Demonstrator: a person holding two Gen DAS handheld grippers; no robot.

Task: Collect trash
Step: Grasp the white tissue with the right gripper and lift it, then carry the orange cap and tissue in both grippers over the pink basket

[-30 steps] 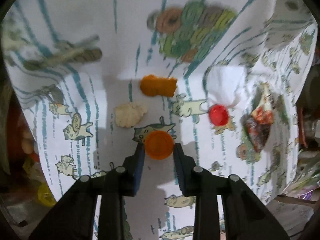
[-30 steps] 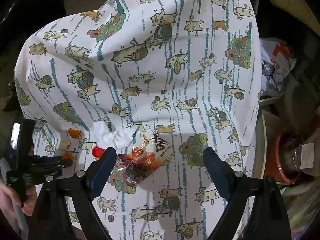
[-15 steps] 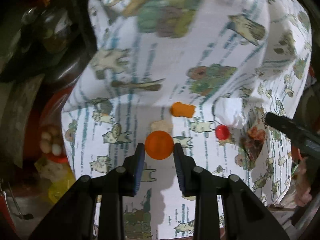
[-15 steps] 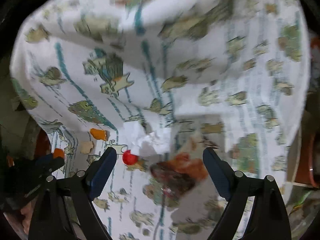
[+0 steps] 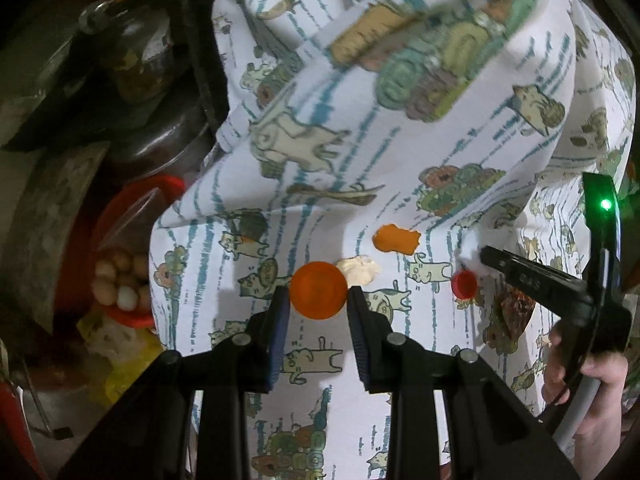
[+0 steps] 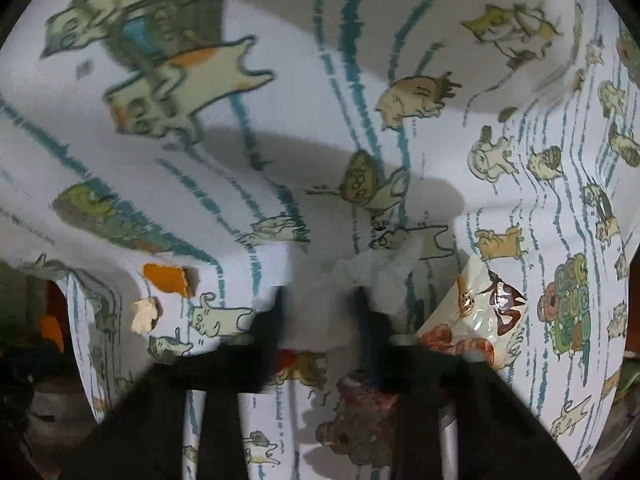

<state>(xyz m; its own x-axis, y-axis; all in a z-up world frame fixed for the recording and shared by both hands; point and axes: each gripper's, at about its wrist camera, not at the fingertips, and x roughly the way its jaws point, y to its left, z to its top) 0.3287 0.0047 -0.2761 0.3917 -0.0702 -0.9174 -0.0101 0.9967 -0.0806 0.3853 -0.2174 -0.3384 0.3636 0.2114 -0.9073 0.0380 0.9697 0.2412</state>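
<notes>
My left gripper (image 5: pixel 318 300) is shut on an orange bottle cap (image 5: pixel 318 295) and holds it above the cat-print tablecloth (image 5: pixel 400 152). On the cloth lie an orange scrap (image 5: pixel 397 239), a cream scrap (image 5: pixel 359 270) and a red cap (image 5: pixel 464 284). My right gripper (image 6: pixel 320 300) has closed on the crumpled white tissue (image 6: pixel 372 272), with the red cap (image 6: pixel 290 356) just below it. A shiny snack wrapper (image 6: pixel 476 316) lies to its right. The orange scrap (image 6: pixel 170 278) and cream scrap (image 6: pixel 146 314) lie to its left.
Left of the table stand a red basin (image 5: pixel 120 248) with pale round items, dark pots (image 5: pixel 160 148) and a yellow bag (image 5: pixel 128 364). The right gripper body and the hand holding it (image 5: pixel 592 384) sit at the table's right side.
My left gripper lifted the orange cap off the cloth and pulled back. My right gripper dropped down to the tissue and its jaws closed from wide open onto it.
</notes>
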